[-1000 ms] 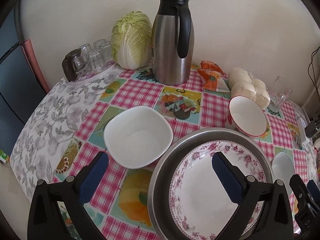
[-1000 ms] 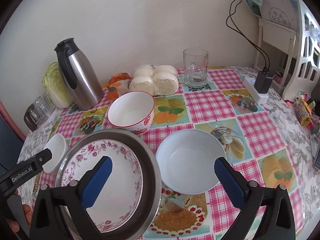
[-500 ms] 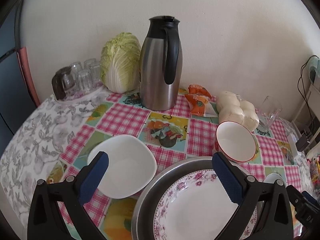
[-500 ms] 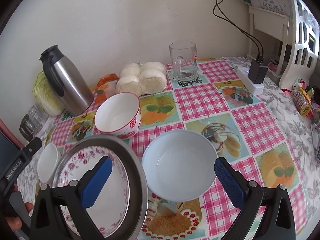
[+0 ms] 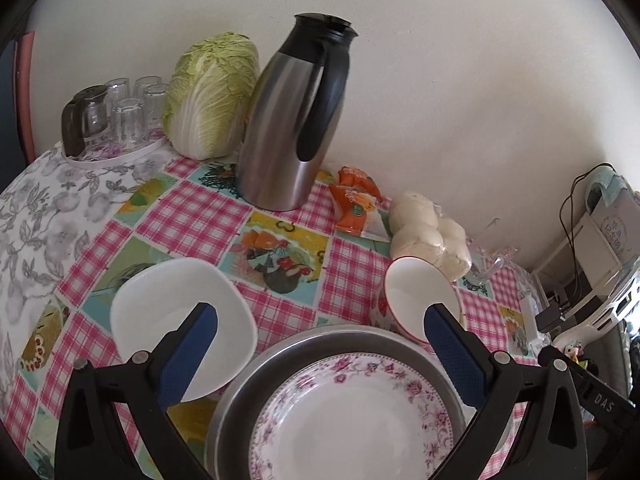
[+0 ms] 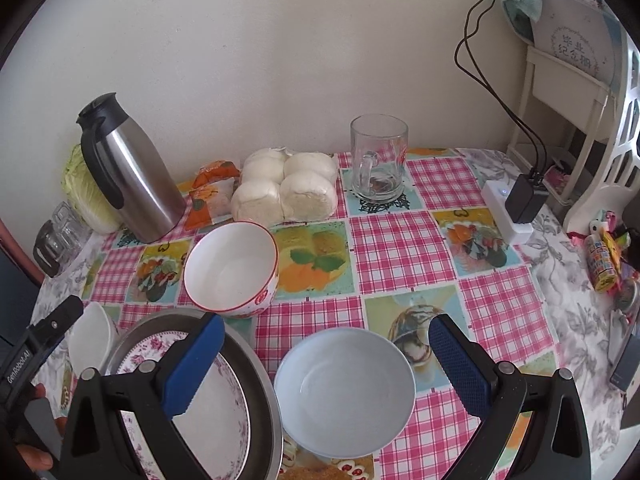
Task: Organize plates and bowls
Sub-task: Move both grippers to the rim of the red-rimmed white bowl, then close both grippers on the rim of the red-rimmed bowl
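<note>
Stacking barely begun: floral plate (image 5: 352,420) nested in metal pan (image 5: 240,392), while white dish (image 5: 180,320) at nine o'clock, red-rimmed bowl (image 6: 230,268) at twelve and pale bowl (image 6: 344,392) at three remain separate; left gripper (image 5: 320,352) and right gripper (image 6: 328,364) both gape, empty.

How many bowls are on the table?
3: a pale blue bowl at the front, a red-rimmed bowl behind the floral plate, and a white squarish bowl to its left.
</note>
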The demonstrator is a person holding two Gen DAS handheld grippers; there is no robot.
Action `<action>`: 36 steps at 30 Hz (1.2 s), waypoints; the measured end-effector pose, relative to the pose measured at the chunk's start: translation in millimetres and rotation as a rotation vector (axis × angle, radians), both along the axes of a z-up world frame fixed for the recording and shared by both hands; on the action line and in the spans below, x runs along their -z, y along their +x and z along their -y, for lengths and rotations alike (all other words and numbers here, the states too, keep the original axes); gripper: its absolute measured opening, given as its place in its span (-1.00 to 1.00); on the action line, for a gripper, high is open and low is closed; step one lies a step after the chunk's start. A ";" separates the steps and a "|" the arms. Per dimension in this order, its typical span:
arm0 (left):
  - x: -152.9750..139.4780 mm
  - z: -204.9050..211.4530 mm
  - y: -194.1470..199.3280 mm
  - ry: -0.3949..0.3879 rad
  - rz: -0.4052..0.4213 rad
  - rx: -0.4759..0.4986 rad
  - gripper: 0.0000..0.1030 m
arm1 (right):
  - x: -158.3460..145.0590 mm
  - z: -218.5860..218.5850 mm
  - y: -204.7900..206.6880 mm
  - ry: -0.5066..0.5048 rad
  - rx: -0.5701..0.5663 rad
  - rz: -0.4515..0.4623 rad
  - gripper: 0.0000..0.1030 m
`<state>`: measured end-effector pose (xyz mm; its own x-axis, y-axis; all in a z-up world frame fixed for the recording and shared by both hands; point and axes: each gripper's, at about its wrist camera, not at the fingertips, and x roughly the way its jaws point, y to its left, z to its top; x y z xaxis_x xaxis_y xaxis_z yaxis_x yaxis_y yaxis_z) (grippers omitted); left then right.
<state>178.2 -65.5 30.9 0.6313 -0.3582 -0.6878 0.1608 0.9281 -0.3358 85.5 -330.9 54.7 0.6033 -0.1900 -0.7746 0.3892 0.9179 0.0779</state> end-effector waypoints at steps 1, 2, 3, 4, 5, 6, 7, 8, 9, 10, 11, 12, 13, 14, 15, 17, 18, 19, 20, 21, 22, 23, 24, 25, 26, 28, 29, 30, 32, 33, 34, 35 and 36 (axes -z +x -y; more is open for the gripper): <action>0.7 4.8 2.2 0.003 -0.008 0.012 1.00 | -1.2 1.6 2.1 -0.008 0.000 -0.002 1.00; 1.3 7.9 4.7 0.012 -0.015 0.021 1.00 | -1.7 2.6 4.5 -0.021 0.002 -0.007 1.00; 1.4 12.0 6.7 0.025 -0.018 0.028 1.00 | -2.4 3.4 7.1 -0.035 0.001 -0.015 1.00; 0.7 18.5 9.7 0.049 -0.019 0.036 1.00 | -3.0 4.0 10.3 -0.048 -0.003 -0.024 1.00; -0.2 22.9 11.8 0.067 -0.017 0.046 1.00 | -3.2 4.2 12.5 -0.058 -0.007 -0.032 1.00; -1.3 27.1 13.8 0.083 -0.016 0.056 1.00 | -3.5 4.6 14.8 -0.063 -0.013 -0.039 1.00; -2.8 32.2 16.8 0.099 -0.019 0.071 1.00 | -3.5 5.5 17.0 -0.057 -0.020 -0.044 1.00; -4.0 34.4 19.1 0.106 -0.024 0.077 1.00 | -3.3 6.8 19.1 -0.048 -0.025 -0.048 1.00; -5.4 36.6 21.7 0.111 -0.029 0.082 1.00 | -2.6 8.3 21.0 -0.040 -0.028 -0.053 1.00; -6.8 38.3 24.5 0.110 -0.030 0.085 1.00 | -1.9 9.7 23.3 -0.035 -0.028 -0.059 1.00; -8.1 39.8 27.3 0.110 -0.031 0.087 1.00 | -0.7 10.6 25.7 -0.034 -0.028 -0.064 1.00; -8.7 42.1 31.5 0.116 -0.035 0.091 1.00 | 0.8 10.8 27.9 -0.035 -0.027 -0.071 1.00; -8.7 44.4 34.1 0.124 -0.037 0.095 1.00 | 3.0 11.5 30.5 -0.034 -0.028 -0.079 1.00; -8.5 48.1 37.3 0.137 -0.038 0.106 1.00 | 5.3 12.2 32.9 -0.031 -0.030 -0.088 1.00; -8.1 52.1 39.7 0.153 -0.038 0.118 1.00 | 7.5 12.8 35.5 -0.029 -0.034 -0.096 1.00; -6.2 61.4 46.1 0.213 -0.043 0.142 1.00 | 12.7 14.2 40.7 -0.021 -0.041 -0.111 1.00; -5.2 63.4 47.8 0.231 -0.046 0.149 1.00 | 15.6 15.2 43.0 -0.015 -0.041 -0.119 1.00; -3.4 65.5 51.4 0.241 -0.057 0.154 1.00 | 19.1 16.4 45.5 -0.008 -0.041 -0.128 1.00; -1.3 67.0 54.4 0.240 -0.069 0.159 1.00 | 21.9 17.7 47.6 -0.001 -0.041 -0.135 1.00; 0.8 67.8 57.6 0.236 -0.081 0.162 1.00 | 25.3 18.4 50.2 0.007 -0.044 -0.143 1.00; 3.8 68.8 61.0 0.234 -0.098 0.167 0.99 | 28.3 18.6 52.3 0.013 -0.048 -0.149 1.00; 8.1 70.1 65.0 0.232 -0.120 0.175 0.99 | 31.4 19.1 54.7 0.022 -0.054 -0.154 1.00; 11.8 71.1 67.7 0.229 -0.135 0.178 0.99 | 33.5 18.6 56.5 0.030 -0.058 -0.156 1.00; 16.8 72.1 71.6 0.228 -0.160 0.178 0.99 | 36.1 18.9 59.1 0.037 -0.059 -0.157 1.00; 20.2 73.4 74.4 0.226 -0.177 0.180 0.96 | 38.2 19.6 61.5 0.041 -0.058 -0.158 1.00; 26.0 75.2 79.6 0.221 -0.200 0.176 0.71 | 41.8 20.6 67.1 0.059 -0.059 -0.153 0.97; 28.8 76.2 82.6 0.217 -0.212 0.174 0.61 | 43.6 20.5 70.3 0.066 -0.060 -0.151 0.92; 30.9 77.3 85.0 0.212 -0.222 0.175 0.49 | 44.9 19.8 72.9 0.071 -0.063 -0.151 0.89; 35.2 81.0 89.4 0.190 -0.240 0.184 0.47 | 48.6 17.7 78.8 0.078 -0.069 -0.152 0.68; 37.0 83.7 91.1 0.177 -0.247 0.193 0.45 | 50.7 17.2 81.4 0.084 -0.072 -0.151 0.66; 38.5 85.5 92.5 0.174 -0.251 0.198 0.39 | 52.3 16.6 84.1 0.092 -0.077 -0.149 0.62; 40.7 89.1 93.8 0.176 -0.257 0.205 0.27 | 54.2 16.0 86.8 0.099 -0.079 -0.147 0.53; 42.3 92.0 95.5 0.181 -0.264 0.208 0.20 | 56.2 15.3 89.7 0.106 -0.082 -0.146 0.47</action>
<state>273.7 -157.5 -11.5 0.3503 -0.3178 -0.8811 0.2822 0.9328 -0.2242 175.2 -346.3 -1.5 0.4928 -0.0575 -0.8682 0.3275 0.9367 0.1239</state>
